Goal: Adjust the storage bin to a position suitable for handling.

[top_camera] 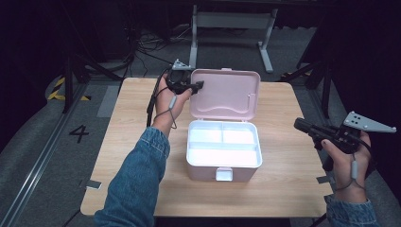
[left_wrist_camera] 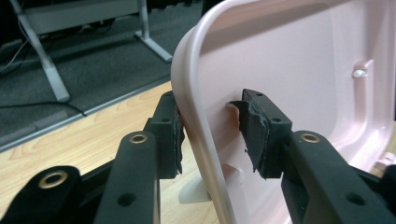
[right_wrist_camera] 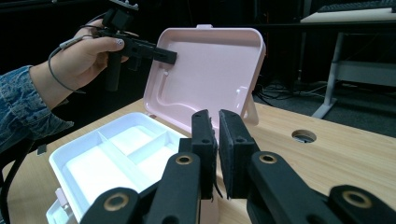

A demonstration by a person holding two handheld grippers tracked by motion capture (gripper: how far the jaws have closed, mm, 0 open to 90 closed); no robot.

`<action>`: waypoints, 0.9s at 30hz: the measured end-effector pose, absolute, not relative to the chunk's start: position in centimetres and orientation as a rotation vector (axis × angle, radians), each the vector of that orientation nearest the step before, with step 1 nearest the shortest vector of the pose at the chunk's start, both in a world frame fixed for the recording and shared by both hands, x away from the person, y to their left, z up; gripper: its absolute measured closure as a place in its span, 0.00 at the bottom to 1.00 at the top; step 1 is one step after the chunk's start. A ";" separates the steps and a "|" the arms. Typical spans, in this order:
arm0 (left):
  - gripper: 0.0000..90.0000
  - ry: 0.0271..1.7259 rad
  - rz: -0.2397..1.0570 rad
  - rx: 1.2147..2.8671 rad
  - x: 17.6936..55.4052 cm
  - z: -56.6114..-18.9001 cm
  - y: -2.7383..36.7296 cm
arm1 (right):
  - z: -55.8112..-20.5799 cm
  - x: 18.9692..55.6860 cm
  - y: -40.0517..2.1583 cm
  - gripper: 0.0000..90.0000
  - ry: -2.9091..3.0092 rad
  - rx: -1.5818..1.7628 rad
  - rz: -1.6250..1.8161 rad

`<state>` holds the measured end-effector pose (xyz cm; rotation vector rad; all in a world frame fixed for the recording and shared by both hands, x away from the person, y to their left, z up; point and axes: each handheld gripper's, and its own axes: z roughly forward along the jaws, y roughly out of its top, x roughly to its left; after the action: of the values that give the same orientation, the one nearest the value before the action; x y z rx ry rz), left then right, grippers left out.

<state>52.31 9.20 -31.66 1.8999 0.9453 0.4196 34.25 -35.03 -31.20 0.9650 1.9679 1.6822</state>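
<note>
A pink box stands mid-table with its lid raised upright behind it. Inside sits a white divided tray, with nothing in its compartments. My left gripper is at the lid's upper left edge. In the left gripper view it is open, one jaw on each side of the lid's rim; the outer pad is against the rim and the inner one stands a little off. The right gripper view shows that left gripper at the lid. My right gripper hovers by the table's right edge, shut on nothing.
The wooden table has a round cable hole near the box. A white latch juts from the box's front. A white desk frame and cables lie on the floor beyond the table.
</note>
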 end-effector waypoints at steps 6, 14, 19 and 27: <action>0.68 0.990 0.424 1.930 53.3 -32.3 9.0 | -31.7 34.6 -35.4 0.93 1.982 0.999 1.656; 0.69 1.052 0.418 1.996 54.5 -33.3 8.6 | -32.0 34.9 -35.6 0.93 1.985 1.016 1.657; 0.69 1.088 0.383 2.010 55.1 -33.9 8.5 | -32.0 34.9 -35.6 0.93 1.989 1.015 1.656; 0.77 1.121 0.420 2.103 55.7 -34.9 8.3 | -32.3 35.2 -35.7 0.93 1.985 1.030 1.659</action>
<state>55.66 8.34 -34.95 2.1028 1.1214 0.4203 35.19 -35.73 -32.35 1.0296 1.9848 1.6585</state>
